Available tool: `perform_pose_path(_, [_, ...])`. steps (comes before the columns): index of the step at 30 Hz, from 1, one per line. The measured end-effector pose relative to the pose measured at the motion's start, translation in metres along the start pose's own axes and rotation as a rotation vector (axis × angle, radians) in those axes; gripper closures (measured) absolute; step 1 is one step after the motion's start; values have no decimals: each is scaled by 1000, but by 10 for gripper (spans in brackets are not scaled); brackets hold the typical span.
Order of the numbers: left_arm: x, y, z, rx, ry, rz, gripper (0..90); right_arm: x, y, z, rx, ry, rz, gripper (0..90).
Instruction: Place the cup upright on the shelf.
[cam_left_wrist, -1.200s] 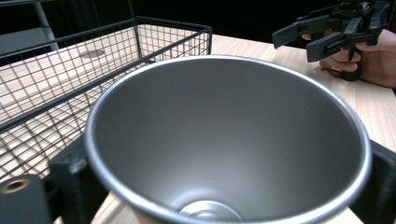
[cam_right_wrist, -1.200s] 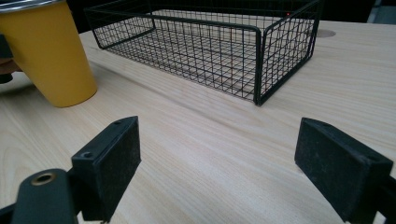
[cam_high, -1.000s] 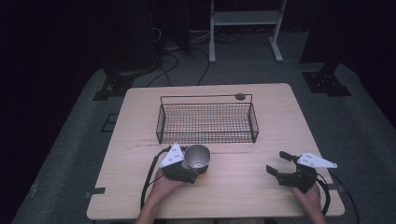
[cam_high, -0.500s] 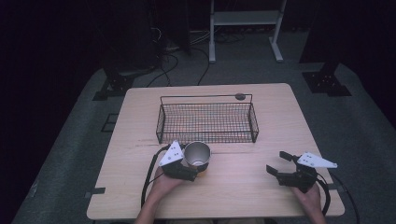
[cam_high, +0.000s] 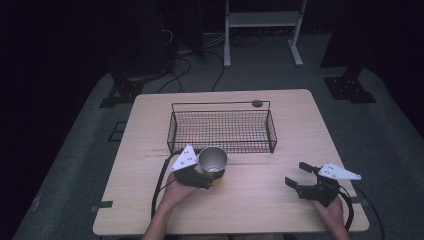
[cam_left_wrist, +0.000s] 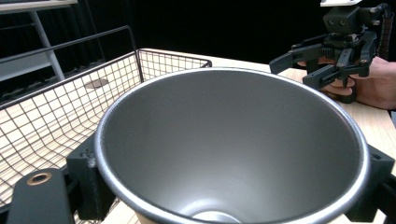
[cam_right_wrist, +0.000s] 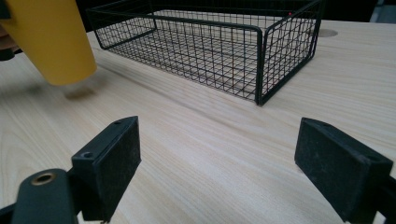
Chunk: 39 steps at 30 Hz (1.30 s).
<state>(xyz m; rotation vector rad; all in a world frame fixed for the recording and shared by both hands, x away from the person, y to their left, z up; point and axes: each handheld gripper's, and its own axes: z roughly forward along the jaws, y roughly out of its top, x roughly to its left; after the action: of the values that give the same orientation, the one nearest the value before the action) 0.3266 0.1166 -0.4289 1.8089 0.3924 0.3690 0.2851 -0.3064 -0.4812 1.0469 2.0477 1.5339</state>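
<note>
A tapered cup (cam_high: 212, 159), yellow outside and grey metal inside, is gripped by my left gripper (cam_high: 210, 175) just in front of the black wire basket (cam_high: 225, 145). In the left gripper view the cup's open mouth (cam_left_wrist: 233, 144) sits between the two jaws, tilted toward the camera. The right gripper view has the cup's yellow base (cam_right_wrist: 53, 37) hanging a little above the wood, with a shadow under it. My right gripper (cam_high: 295, 173) rests at the front right of the table, open and holding nothing (cam_right_wrist: 217, 158).
The basket (cam_right_wrist: 261, 60) is empty and stands across the middle of the wooden table (cam_high: 260, 210). A small dark round disc (cam_high: 257, 103) lies behind the basket. Bare wood lies between the two grippers. Dark floor, cables and a white stand lie beyond the table.
The left gripper has raised the cup slightly and brought it a little closer to the basket. The right gripper has stayed where it was, open.
</note>
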Motion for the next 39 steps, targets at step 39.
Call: perform_pose_path(39, [28, 49, 24, 27, -78, 17, 122, -1, 0, 1, 5, 7, -1, 134])
